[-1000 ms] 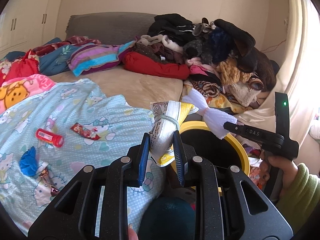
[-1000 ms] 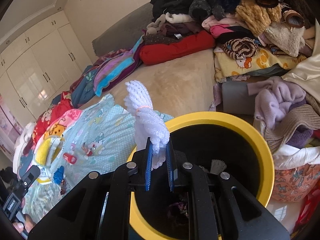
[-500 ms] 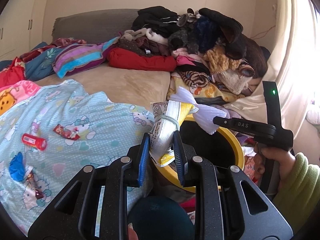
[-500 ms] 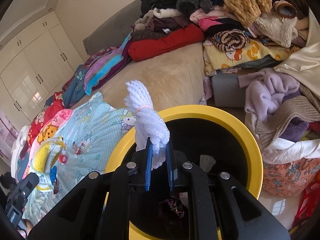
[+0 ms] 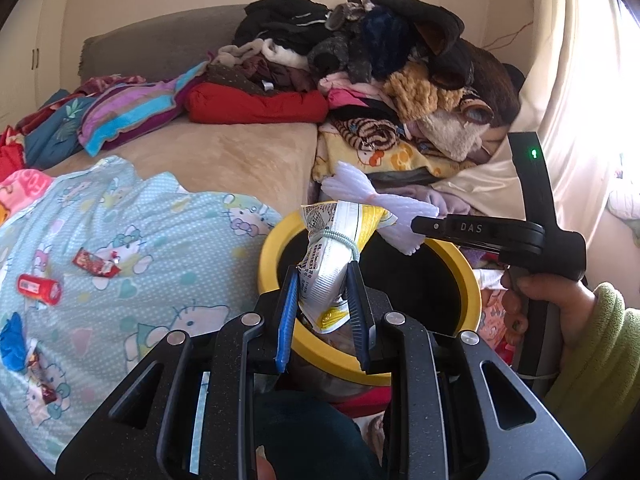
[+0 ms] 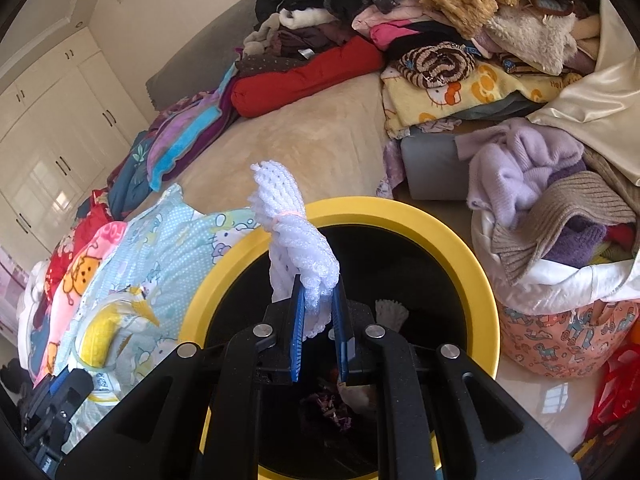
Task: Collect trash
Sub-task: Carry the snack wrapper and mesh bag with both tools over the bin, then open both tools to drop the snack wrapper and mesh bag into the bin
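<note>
My left gripper is shut on a white and yellow snack bag tied with a rubber band, held over the near rim of the yellow-rimmed black bin. My right gripper is shut on a white foam net held above the bin, which holds some scraps at the bottom. The foam net and the right gripper show in the left wrist view over the bin's far side. A red tube, a red wrapper, a blue scrap and a small wrapper lie on the Hello Kitty sheet.
A pile of clothes and plush fills the back right of the bed. A red bundle and striped blanket lie behind. A basket of laundry stands right of the bin. White wardrobes stand at the left.
Both grippers have moved in over the bin with their loads; the bin looks larger and more centred. Both stay shut on their items.
</note>
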Action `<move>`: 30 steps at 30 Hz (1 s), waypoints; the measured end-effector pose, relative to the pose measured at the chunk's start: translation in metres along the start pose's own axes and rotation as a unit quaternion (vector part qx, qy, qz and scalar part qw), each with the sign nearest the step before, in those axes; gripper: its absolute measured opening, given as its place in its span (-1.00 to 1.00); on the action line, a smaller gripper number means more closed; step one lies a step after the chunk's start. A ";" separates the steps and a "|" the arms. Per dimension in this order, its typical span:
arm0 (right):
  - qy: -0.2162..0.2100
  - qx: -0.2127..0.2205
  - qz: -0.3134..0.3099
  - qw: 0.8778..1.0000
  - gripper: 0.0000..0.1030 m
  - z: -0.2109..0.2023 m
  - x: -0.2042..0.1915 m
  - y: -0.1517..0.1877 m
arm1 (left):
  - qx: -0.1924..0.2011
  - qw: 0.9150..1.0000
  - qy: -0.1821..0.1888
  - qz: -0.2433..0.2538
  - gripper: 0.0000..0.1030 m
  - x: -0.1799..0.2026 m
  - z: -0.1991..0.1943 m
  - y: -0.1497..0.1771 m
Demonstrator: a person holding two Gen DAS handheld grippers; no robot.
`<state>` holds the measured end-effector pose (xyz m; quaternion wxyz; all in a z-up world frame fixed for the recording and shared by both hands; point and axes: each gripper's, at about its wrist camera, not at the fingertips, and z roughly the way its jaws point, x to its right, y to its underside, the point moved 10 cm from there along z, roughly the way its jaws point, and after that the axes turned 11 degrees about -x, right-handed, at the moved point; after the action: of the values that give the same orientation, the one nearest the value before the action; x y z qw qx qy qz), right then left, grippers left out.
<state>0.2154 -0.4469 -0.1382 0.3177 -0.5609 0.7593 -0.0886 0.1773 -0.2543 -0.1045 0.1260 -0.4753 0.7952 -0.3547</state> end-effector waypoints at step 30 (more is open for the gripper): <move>-0.001 -0.044 0.047 0.998 -0.47 0.016 0.030 0.012 | -0.053 0.998 0.011 -0.018 -0.50 0.006 0.077 -0.010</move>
<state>0.2103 -0.4659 -0.1682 0.2975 -0.5381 0.7877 -0.0390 0.2221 -0.2968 -0.1513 0.0852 -0.4919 0.8053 -0.3198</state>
